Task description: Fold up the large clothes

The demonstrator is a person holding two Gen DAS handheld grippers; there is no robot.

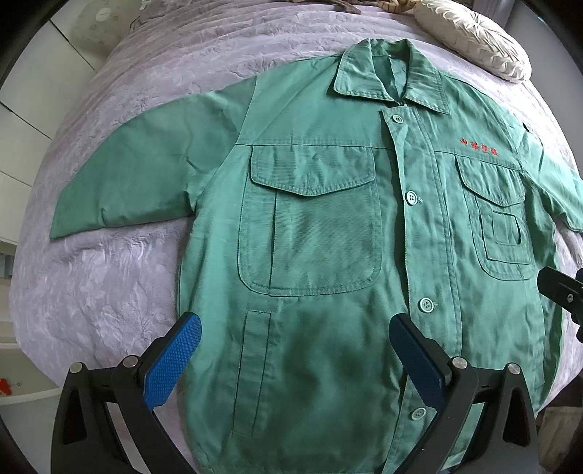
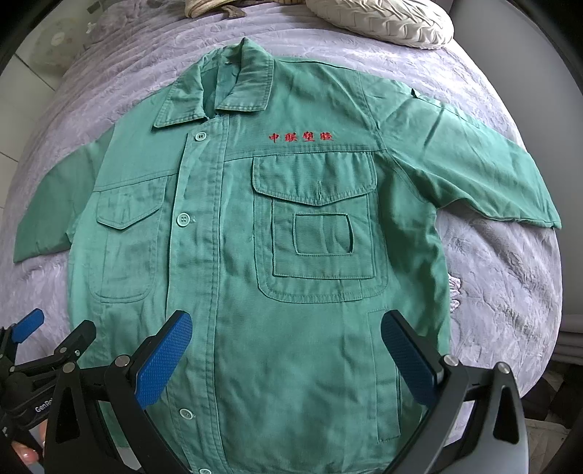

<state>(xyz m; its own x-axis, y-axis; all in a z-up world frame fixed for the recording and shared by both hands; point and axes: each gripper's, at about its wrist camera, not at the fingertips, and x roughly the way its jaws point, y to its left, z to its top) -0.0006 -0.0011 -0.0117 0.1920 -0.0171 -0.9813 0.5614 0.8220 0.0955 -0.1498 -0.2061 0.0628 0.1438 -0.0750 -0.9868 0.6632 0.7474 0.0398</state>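
Note:
A green work jacket [image 1: 320, 226] [image 2: 226, 262] lies flat and buttoned on a lilac bed cover, collar away from me, both sleeves spread out to the sides. It has two chest pockets and red embroidered characters [image 2: 301, 137] on one side. My left gripper [image 1: 295, 328] hovers open over the lower hem area on the jacket's left half, its blue pads [image 1: 175, 361] wide apart with nothing between them. My right gripper [image 2: 288, 326] hangs open over the lower right half, also holding nothing. The left gripper [image 2: 27, 324] shows at the lower left edge of the right wrist view.
The lilac quilted bed cover [image 1: 109, 277] [image 2: 503, 277] surrounds the jacket. A cream pleated cushion [image 1: 473, 40] [image 2: 382, 18] lies beyond the collar. Brownish fabric [image 1: 346, 5] lies at the far edge. White tiled floor [image 1: 25, 120] shows at left. A hand [image 2: 27, 455] holds the left gripper.

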